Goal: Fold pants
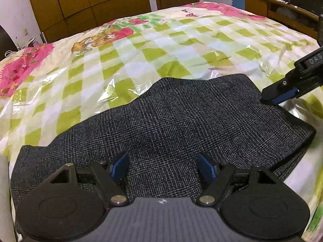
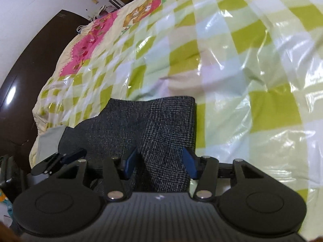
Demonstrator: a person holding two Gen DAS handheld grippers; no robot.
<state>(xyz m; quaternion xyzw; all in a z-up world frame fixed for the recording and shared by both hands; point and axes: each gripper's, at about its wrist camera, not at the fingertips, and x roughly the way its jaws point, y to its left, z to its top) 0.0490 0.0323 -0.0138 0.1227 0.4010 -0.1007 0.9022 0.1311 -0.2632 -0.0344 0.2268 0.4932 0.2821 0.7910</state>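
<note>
lying folded on the bedspread (image 1: 181, 46), pants (image 1: 171, 121) run crosswise.

Folded pants (image 1: 173, 121) on plastic-covered bed (image 1: 141, 46)

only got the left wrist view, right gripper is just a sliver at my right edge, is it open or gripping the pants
Observer: Open. In the right wrist view the right gripper has its fingers apart over the pants, pinching nothing.
Operator: whats the cloth like under it
Observer: Two panels meet between the fingers, a darker one on the left and a lighter one on the right.
Operator: and past its right finger
Observer: The pants end in a straight edge just there, then it is bare checked bedcover.
</note>
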